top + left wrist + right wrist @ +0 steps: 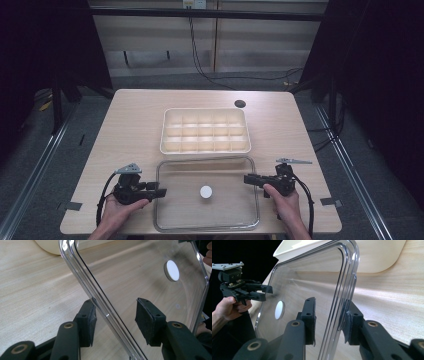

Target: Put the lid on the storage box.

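A clear plastic lid [225, 212] lies flat on the table in front of me, with a white round disc [206, 192] at its middle. My left gripper [161, 192] is at the lid's left edge. In the left gripper view the lid's rim [82, 272] runs between the jaws of the left gripper [116, 307]; one pad [147, 322] stands clear of it, so the gripper is open. My right gripper [247, 179] is at the lid's right edge. In the right gripper view its jaws [330, 303] straddle the rim [347, 285], with a gap at the inner pad [310, 320].
A cream tray [205, 152] divided into several empty compartments sits just behind the lid. A dark round hole [240, 104] marks the table's far right. Bare wood lies left and right of the tray, and a cable trails from each gripper toward the front edge.
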Motion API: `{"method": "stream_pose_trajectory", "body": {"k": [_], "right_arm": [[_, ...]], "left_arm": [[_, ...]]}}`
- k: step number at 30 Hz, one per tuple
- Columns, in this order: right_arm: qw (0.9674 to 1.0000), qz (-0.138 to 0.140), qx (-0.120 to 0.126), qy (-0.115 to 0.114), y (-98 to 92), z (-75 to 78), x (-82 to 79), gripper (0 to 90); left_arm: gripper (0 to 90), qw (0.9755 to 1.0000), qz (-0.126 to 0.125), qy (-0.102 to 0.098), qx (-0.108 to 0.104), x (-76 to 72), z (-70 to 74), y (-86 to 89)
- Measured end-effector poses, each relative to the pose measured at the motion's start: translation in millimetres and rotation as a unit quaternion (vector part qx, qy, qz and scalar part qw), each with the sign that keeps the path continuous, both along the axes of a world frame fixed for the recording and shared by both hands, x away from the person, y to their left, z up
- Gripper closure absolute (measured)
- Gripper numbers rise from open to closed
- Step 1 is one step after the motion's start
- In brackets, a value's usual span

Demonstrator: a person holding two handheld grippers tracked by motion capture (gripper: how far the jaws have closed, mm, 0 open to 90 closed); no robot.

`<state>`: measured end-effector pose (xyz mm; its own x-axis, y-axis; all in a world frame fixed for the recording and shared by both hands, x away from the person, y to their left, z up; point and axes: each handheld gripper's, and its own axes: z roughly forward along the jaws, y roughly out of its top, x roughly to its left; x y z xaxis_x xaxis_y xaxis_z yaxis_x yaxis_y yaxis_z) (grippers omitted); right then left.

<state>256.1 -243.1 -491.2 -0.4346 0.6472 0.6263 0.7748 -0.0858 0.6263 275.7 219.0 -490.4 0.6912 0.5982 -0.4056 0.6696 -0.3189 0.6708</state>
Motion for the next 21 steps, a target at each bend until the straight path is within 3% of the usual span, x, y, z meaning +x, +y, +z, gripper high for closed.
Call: {"method": "stream_pose_trajectory", "body": {"k": [13,21], "right_arm": [[0.9997,-0.011,-0.021,-0.007,4.1,3.9,0.4,63.5],[0.9995,-0.018,-0.018,-0.019,5.4,11.2,2.7,63.3]], "left_arm": [[60.0,0.9997,0.005,-0.019,-0.016,-0.9,12.9,5.3],[64.9,0.9991,0.009,-0.037,-0.018,-0.5,24.2,8.7]]}}
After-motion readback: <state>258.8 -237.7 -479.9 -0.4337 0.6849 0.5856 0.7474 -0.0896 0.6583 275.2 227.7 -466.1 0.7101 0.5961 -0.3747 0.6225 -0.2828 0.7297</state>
